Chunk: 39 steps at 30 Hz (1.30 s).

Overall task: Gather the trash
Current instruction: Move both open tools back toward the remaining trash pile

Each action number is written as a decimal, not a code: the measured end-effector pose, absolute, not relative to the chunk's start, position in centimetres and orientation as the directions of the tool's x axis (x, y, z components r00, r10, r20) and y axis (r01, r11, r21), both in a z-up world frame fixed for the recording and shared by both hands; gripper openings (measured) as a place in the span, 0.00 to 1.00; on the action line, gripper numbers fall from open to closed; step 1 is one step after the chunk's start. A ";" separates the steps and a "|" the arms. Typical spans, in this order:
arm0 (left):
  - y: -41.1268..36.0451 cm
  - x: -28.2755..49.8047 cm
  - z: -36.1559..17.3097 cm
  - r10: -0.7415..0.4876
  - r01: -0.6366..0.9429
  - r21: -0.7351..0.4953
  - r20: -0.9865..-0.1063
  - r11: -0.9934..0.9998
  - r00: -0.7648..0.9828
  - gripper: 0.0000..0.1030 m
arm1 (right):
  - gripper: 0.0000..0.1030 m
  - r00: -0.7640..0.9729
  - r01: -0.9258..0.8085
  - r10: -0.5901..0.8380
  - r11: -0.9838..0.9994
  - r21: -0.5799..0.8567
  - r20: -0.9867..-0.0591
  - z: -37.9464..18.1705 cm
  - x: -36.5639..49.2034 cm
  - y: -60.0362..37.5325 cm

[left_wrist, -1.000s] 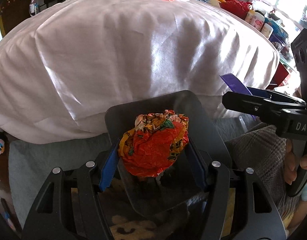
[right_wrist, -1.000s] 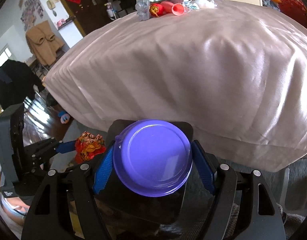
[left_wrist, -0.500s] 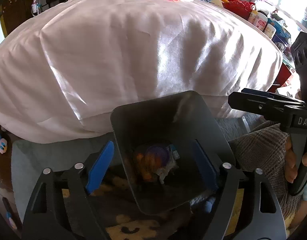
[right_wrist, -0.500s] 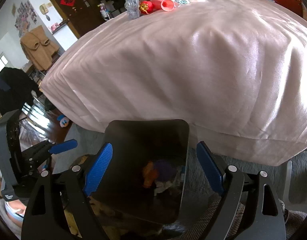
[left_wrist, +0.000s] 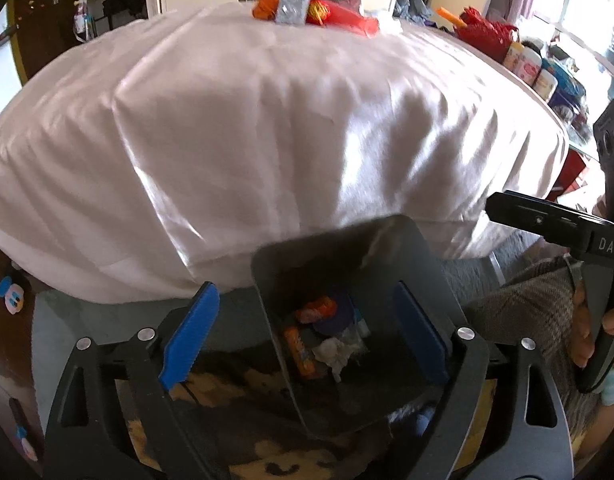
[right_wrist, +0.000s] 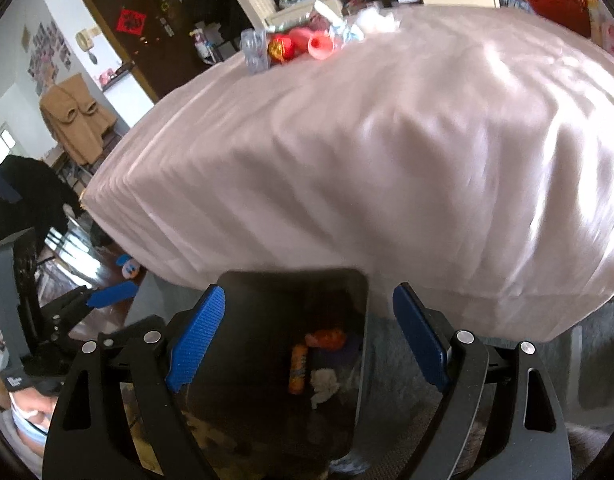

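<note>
A dark grey trash bin (left_wrist: 435, 280) stands on the floor below both grippers; it also shows in the right wrist view (right_wrist: 243, 360). Inside lie an orange wrapper (left_wrist: 319, 308), a purple lid (left_wrist: 335, 316), an orange tube (left_wrist: 301, 352) and crumpled white paper (left_wrist: 335, 354). My left gripper (left_wrist: 303, 340) is open and empty above the bin. My right gripper (right_wrist: 307, 340) is open and empty above the bin too. More trash (left_wrist: 315, 10) lies at the far edge of the cloth-covered table (left_wrist: 267, 120): a red cup (right_wrist: 319, 44) and a clear blister pack (right_wrist: 255, 54).
The table's pink cloth hangs down just behind the bin. Red bags and tins (left_wrist: 523, 64) stand at the right of the table. A Mickey toy (left_wrist: 11, 294) lies on the floor at left. A grey rug (right_wrist: 507, 360) lies under the bin.
Both grippers opened. The orange wrapper dropped from my left gripper and the purple lid from my right into the bin. Both grippers have tilted up toward the table.
</note>
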<state>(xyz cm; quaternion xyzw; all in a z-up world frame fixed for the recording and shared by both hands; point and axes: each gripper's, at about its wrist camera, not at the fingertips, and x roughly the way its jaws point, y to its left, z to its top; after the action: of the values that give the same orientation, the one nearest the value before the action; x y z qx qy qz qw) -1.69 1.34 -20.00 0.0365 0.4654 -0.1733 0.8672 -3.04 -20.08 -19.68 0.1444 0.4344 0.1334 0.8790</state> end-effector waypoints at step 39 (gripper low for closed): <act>-5.6 21.8 -11.2 -0.283 0.381 -0.033 -0.727 0.924 0.626 0.77 | 0.42 0.645 -0.018 0.294 0.929 0.370 -0.706 -13.4 19.9 -23.8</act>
<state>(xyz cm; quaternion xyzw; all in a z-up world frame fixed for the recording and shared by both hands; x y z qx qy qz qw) 21.82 -5.58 -11.23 0.0621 0.3913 -0.1846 0.8994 19.94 -23.82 -13.40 0.1668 0.4124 0.0875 0.8913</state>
